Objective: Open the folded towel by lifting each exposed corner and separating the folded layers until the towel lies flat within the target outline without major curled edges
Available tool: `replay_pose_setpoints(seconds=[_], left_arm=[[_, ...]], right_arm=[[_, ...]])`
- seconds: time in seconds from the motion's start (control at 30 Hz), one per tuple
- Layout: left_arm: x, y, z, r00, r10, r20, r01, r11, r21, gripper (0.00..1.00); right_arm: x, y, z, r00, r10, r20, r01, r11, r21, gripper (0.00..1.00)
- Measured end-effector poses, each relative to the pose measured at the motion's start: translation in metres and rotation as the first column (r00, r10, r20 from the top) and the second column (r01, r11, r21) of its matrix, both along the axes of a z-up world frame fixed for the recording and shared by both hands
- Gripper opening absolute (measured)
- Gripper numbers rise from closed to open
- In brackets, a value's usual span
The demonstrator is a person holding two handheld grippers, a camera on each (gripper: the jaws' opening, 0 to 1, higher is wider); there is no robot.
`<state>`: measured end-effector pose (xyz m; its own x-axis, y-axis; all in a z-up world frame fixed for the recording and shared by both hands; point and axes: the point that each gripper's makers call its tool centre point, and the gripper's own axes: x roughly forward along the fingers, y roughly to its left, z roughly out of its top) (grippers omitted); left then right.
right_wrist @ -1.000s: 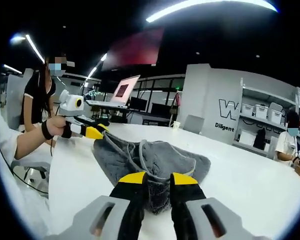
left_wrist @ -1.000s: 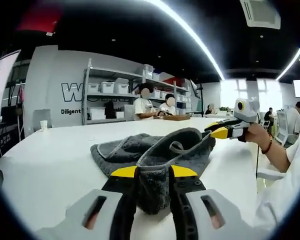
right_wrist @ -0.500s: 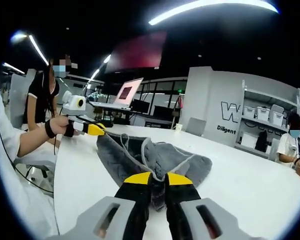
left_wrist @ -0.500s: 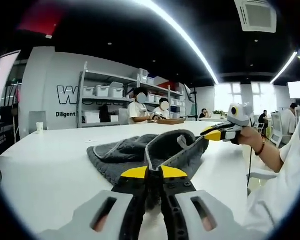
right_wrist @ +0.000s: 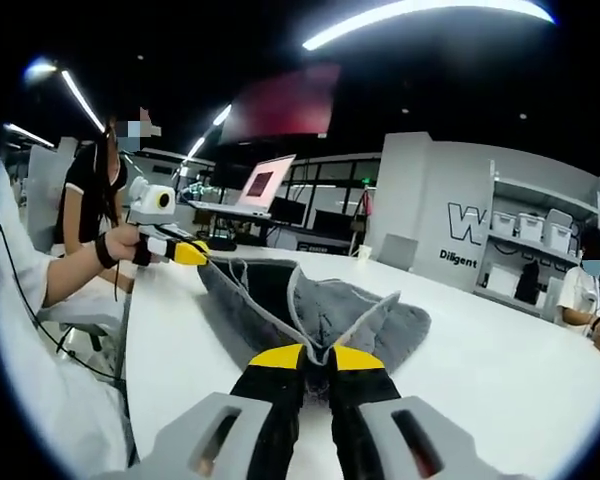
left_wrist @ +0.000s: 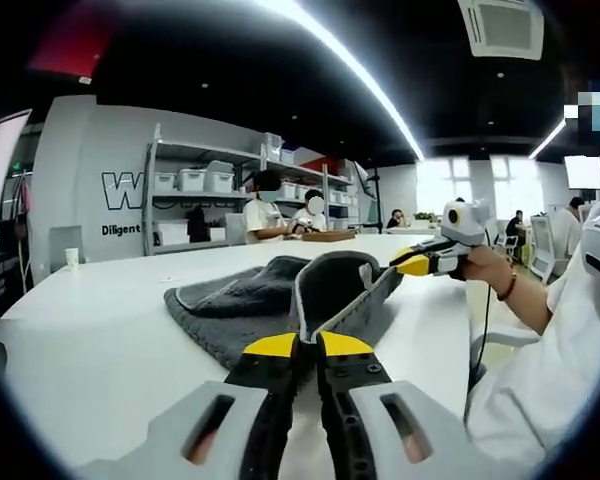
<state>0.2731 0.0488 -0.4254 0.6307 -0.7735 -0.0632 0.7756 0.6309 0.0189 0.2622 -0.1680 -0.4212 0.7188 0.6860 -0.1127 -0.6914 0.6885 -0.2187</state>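
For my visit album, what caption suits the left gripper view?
Two handheld grippers, left and right, pinch a grey towel over a white table.

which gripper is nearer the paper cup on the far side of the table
Left. The left gripper grips the towel on the side toward the cup; the right gripper holds the opposite end.

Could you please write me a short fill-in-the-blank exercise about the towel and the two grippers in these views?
1. The grey towel lies on a ____ table.
2. The left gripper is ____ on the towel's edge.
3. The right gripper grips the towel's edge with ____-tipped jaws.
4. Between the two grippers, the towel's edge is lifted and pulled ____.

Missing words: white; shut; yellow; taut
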Motion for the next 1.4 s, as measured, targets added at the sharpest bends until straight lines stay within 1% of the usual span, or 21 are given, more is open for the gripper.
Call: replay_pose_setpoints(seconds=[0.07, 0.1, 0.23, 0.27, 0.3, 0.33, 0.53, 0.63, 0.67, 0.77, 0.83, 0.93, 1.07, 1.1, 1.13, 1.4], left_arm=[[-0.001, 0.000, 0.000, 1.000, -0.002, 0.004, 0.002, 1.000, 0.003, 0.06], [-0.006, 0.000, -0.002, 1.000, -0.008, 0.003, 0.008, 1.000, 0.008, 0.06], [-0.012, 0.001, -0.010, 1.000, -0.011, -0.009, 0.011, 1.000, 0.028, 0.06], [-0.013, 0.002, -0.013, 0.999, -0.011, -0.033, 0.012, 1.000, 0.028, 0.06], [-0.014, 0.002, -0.014, 1.000, -0.008, -0.029, 0.009, 1.000, 0.030, 0.06], [-0.015, 0.002, -0.014, 1.000, -0.005, -0.009, 0.006, 0.999, 0.050, 0.06], [-0.025, -0.001, -0.020, 1.000, -0.015, -0.010, 0.016, 0.996, 0.087, 0.06], [-0.029, -0.001, -0.025, 1.000, -0.020, -0.012, 0.022, 0.993, 0.117, 0.06], [-0.031, -0.001, -0.029, 0.999, -0.031, -0.014, 0.033, 0.988, 0.148, 0.06], [-0.035, 0.000, -0.035, 0.999, -0.033, -0.011, 0.034, 0.980, 0.195, 0.06], [-0.036, 0.000, -0.036, 0.999, -0.034, -0.020, 0.038, 0.980, 0.197, 0.06], [-0.040, 0.001, -0.039, 0.999, -0.044, -0.027, 0.048, 0.977, 0.210, 0.06], [-0.043, 0.001, -0.042, 0.998, -0.057, -0.035, 0.064, 0.972, 0.228, 0.07], [-0.044, 0.001, -0.042, 0.998, -0.058, -0.037, 0.065, 0.971, 0.230, 0.07], [-0.047, 0.002, -0.045, 0.997, -0.069, -0.044, 0.078, 0.966, 0.246, 0.07], [-0.047, 0.005, -0.048, 0.997, -0.056, -0.047, 0.067, 0.961, 0.269, 0.07]], right_arm=[[0.000, 0.000, -0.001, 1.000, 0.002, 0.000, -0.002, 1.000, -0.004, 0.03], [-0.004, -0.001, -0.003, 1.000, 0.007, -0.005, -0.007, 1.000, -0.006, 0.03], [-0.012, -0.001, -0.008, 1.000, 0.022, -0.016, -0.022, 1.000, -0.002, 0.03], [-0.013, -0.001, -0.009, 1.000, 0.023, -0.018, -0.023, 1.000, -0.001, 0.03], [-0.015, 0.000, -0.011, 0.999, 0.029, -0.023, -0.029, 1.000, -0.004, 0.02], [-0.016, 0.001, -0.013, 0.999, 0.033, -0.022, -0.033, 0.999, -0.012, 0.02], [-0.022, -0.001, -0.018, 0.999, 0.032, -0.034, -0.032, 0.999, -0.021, 0.02], [-0.025, 0.000, -0.021, 0.999, 0.039, -0.037, -0.040, 0.999, -0.030, 0.02], [-0.025, 0.000, -0.022, 0.999, 0.039, -0.036, -0.040, 0.998, -0.038, 0.02], [-0.026, 0.001, -0.025, 0.998, 0.049, -0.041, -0.052, 0.996, -0.066, 0.02], [-0.028, 0.001, -0.027, 0.997, 0.050, -0.054, -0.053, 0.996, -0.068, 0.02], [-0.032, 0.001, -0.032, 0.997, 0.063, -0.055, -0.069, 0.991, -0.117, 0.02], [-0.036, 0.001, -0.033, 0.996, 0.066, -0.058, -0.073, 0.990, -0.122, 0.02], [-0.037, 0.001, -0.034, 0.996, 0.074, -0.056, -0.081, 0.988, -0.135, 0.02], [-0.039, 0.001, -0.035, 0.995, 0.079, -0.055, -0.087, 0.984, -0.156, 0.03], [-0.045, 0.003, -0.037, 0.993, 0.096, -0.075, -0.107, 0.981, -0.162, 0.02]])
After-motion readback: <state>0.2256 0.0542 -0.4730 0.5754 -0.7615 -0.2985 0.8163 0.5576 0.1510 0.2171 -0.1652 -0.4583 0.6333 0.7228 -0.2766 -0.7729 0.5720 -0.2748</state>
